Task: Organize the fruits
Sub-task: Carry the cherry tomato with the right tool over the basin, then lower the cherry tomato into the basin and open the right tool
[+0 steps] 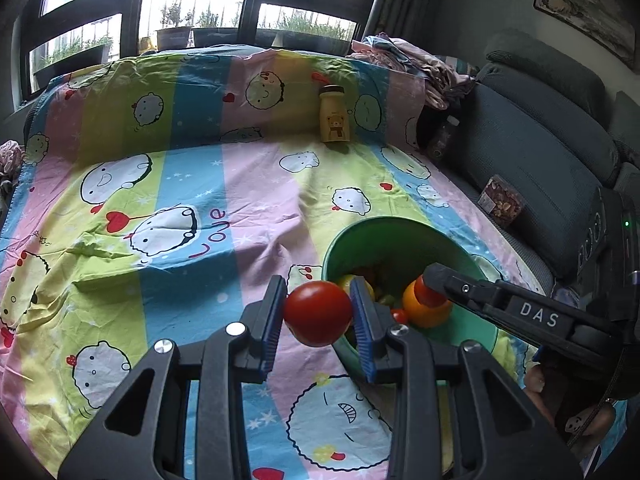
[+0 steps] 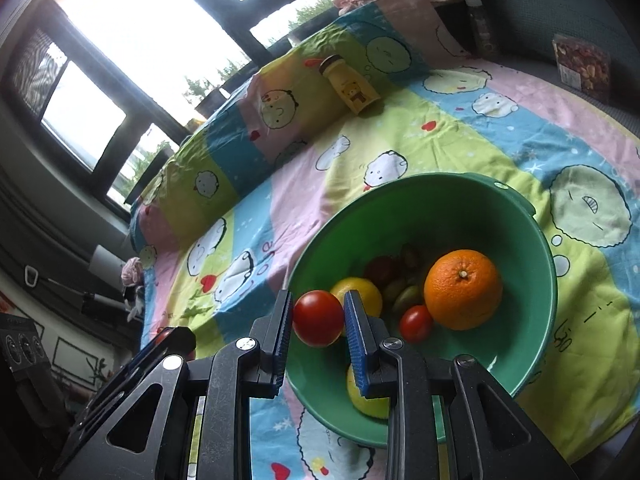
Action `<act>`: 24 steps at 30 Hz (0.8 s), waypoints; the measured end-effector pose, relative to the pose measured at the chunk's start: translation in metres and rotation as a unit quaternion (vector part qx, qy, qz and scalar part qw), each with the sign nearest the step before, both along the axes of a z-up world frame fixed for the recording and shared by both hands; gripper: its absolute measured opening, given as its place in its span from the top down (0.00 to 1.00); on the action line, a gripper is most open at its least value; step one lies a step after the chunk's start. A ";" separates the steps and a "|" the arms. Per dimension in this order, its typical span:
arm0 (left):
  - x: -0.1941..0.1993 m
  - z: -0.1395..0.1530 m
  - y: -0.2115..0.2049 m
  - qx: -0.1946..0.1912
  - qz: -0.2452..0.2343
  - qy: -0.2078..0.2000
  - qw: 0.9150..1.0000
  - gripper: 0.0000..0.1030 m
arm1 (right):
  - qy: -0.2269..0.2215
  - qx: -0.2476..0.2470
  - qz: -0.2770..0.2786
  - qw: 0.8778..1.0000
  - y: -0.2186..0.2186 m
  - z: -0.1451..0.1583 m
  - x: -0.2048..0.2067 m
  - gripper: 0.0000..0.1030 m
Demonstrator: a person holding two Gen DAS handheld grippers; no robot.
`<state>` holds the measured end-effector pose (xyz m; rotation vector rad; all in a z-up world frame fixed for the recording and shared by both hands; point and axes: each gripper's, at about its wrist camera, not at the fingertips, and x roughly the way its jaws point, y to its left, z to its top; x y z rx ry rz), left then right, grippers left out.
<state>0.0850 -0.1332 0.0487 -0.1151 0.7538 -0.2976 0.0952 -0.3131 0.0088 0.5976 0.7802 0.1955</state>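
Tomatoes, one in each gripper, are the fruit in hand. From the left wrist camera, the left gripper (image 1: 319, 312) has its blue pads clamped on a large red tomato (image 1: 318, 313), held above the striped cartoon bedsheet (image 1: 160, 208) just beside the near rim of a green bowl (image 1: 404, 236). From the right wrist camera, the right gripper (image 2: 319, 318) is closed on a smaller red tomato (image 2: 318, 317), poised at the bowl's near rim. Inside the bowl lie an orange (image 2: 463, 289), a small tomato (image 2: 416, 323), yellow lemons (image 2: 357, 295) and some darker fruit too shaded to name. Farther off, a yellow bear-printed bottle (image 1: 335, 116) stands on the sheet near a grey sofa (image 1: 552, 168).

Likely risks: both grippers converge on one bowl and could knock together; the round, smooth tomatoes might slip or bruise; a release short of the rim would send fruit rolling across the soft sheet.
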 end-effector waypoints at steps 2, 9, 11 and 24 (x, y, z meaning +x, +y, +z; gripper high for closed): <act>0.003 -0.004 -0.011 0.002 -0.014 0.005 1.000 0.68 | 0.005 0.004 -0.007 1.000 -0.005 -0.003 0.000 0.73; 0.010 -0.013 -0.035 0.009 -0.049 0.014 0.999 0.68 | 0.034 0.006 -0.032 0.999 -0.020 -0.018 0.004 0.73; 0.012 -0.017 -0.040 0.015 -0.056 0.019 0.998 0.68 | 0.038 0.008 -0.036 0.999 -0.023 -0.021 0.004 0.73; 0.021 -0.041 -0.058 0.019 -0.081 0.055 0.995 0.68 | 0.056 0.001 -0.053 0.997 -0.030 -0.029 0.007 0.73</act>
